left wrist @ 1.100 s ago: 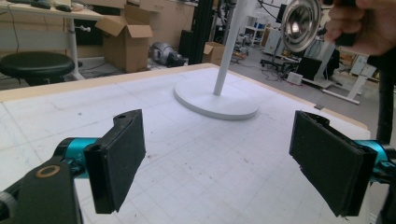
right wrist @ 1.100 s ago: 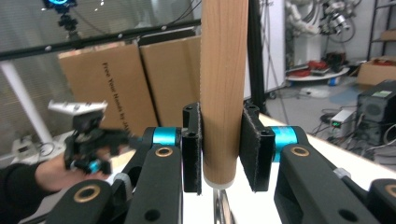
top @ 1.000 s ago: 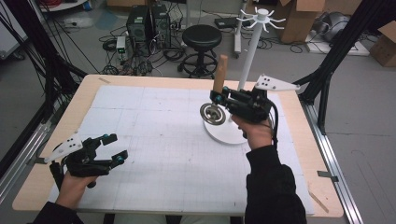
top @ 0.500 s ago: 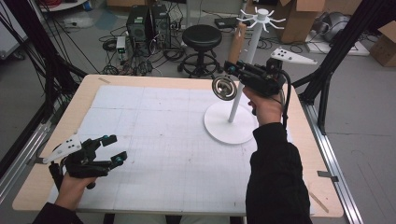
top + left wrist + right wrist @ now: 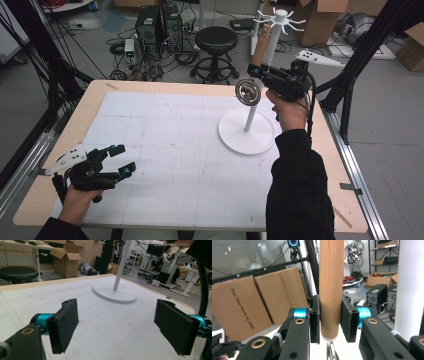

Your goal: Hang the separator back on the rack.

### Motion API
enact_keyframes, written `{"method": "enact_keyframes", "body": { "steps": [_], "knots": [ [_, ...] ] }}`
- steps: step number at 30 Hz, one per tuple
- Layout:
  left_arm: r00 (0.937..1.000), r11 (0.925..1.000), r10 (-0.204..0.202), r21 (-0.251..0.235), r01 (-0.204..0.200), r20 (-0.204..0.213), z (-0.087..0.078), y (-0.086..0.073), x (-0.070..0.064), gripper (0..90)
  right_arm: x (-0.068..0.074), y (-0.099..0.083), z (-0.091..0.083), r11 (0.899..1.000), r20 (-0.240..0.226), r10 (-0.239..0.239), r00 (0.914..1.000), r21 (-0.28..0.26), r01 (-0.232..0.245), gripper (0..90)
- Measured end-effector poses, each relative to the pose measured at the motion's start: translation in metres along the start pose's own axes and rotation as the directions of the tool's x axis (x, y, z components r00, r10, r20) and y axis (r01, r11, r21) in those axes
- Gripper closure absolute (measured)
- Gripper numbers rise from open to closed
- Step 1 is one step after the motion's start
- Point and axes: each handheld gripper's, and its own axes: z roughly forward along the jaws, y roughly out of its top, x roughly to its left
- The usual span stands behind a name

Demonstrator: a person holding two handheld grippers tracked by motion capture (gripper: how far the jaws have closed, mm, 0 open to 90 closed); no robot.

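Starting nearest: finding the left gripper point(image 5: 125, 159) resting low over the near left corner of the table point(image 5: 150, 86), fingers point(image 5: 65, 325) spread wide apart and holding nothing.

Moving farther across the table: meeting the right gripper point(image 5: 256, 70) raised high beside the white stand point(image 5: 247, 132), fingers clamped from both sides on the wooden handle point(image 5: 331, 285) of a kitchen utensil point(image 5: 252, 75). Carrying the utensil in the air close to the stand's pole, handle pointing up, round metal head point(image 5: 248, 92) hanging below the fingers.

Judging the handling: likely dealing with something light and stiff, the smooth round wood being apt to twist or slide between flat pads, the head acting as a small pendulum on any quick turn. Gripping low on the handle, near the head, looking sensible for limiting that swing; avoiding the thin wire head, probably easy to bend.

Comparing views: getting from the right gripper view the close contact, both pads pressed flat on the wood just above its lower end, a detail too small from the high view. Getting from the high view the head's round shape and the hooks point(image 5: 277, 17) crowning the stand above the grip. Getting from the left gripper view the stand's wide base sitting flat on the table.

Farthest: passing a black stool point(image 5: 216, 37) and cardboard boxes point(image 5: 320, 20) on the floor.
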Motion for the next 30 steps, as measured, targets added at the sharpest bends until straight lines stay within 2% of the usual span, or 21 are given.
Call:
{"method": "enact_keyframes", "body": {
  "steps": [1,3,7,9,11,13,19,22,24,27,30],
  "knots": [
    [1.0000,1.0000,0.000,0.000,0.000,0.001,0.000,0.000,0.000,19.9,0.001,-0.002,0.000,1.000,0.002,-0.006,1.0000,0.004,0.006,71.0],
    [1.0000,1.0000,-0.003,-0.002,0.003,0.002,0.000,0.000,0.000,19.9,0.002,-0.006,-0.003,1.000,0.017,-0.002,0.9999,-0.017,0.003,60.7],
    [1.0000,0.9999,-0.008,-0.009,0.008,-0.001,-0.001,0.000,0.001,19.8,0.007,-0.013,-0.011,1.000,0.062,-0.009,0.9980,-0.010,0.010,45.9],
    [0.9999,0.9999,-0.011,-0.010,0.011,-0.005,-0.002,0.000,0.001,19.7,0.011,-0.019,-0.018,0.999,0.093,-0.041,0.9948,-0.005,0.041,40.2],
    [0.9998,0.9998,-0.016,-0.013,0.016,-0.011,-0.002,-0.001,0.002,19.8,0.017,-0.029,-0.026,0.996,0.117,-0.088,0.9891,0.019,0.087,38.1],
    [0.9997,0.9996,-0.023,-0.014,0.023,-0.010,-0.002,-0.001,0.003,19.7,0.021,-0.039,-0.034,0.994,0.129,-0.111,0.9854,0.031,0.107,33.9],
    [0.9994,0.9992,-0.033,-0.023,0.033,-0.010,-0.002,-0.001,0.003,19.7,0.033,-0.079,-0.058,0.986,0.159,-0.155,0.9750,0.081,0.144,25.9],
    [0.9991,0.9984,-0.041,-0.039,0.040,-0.014,-0.002,0.000,0.003,19.4,0.042,-0.109,-0.070,0.979,0.196,-0.173,0.9653,0.139,0.147,19.0],
    [0.9989,0.9981,-0.044,-0.043,0.044,-0.016,-0.003,0.000,0.004,19.1,0.048,-0.128,-0.079,0.975,0.193,-0.187,0.9632,0.156,0.158,19.1],
    [0.9989,0.9983,-0.043,-0.041,0.042,-0.020,-0.004,-0.001,0.004,19.0,0.052,-0.151,-0.092,0.975,0.199,-0.174,0.9645,0.173,0.140,19.1],
    [0.9988,0.9982,-0.043,-0.044,0.042,-0.025,-0.005,-0.001,0.004,19.0,0.057,-0.171,-0.105,0.974,0.222,-0.175,0.9591,0.181,0.136,19.0]
  ]
}}
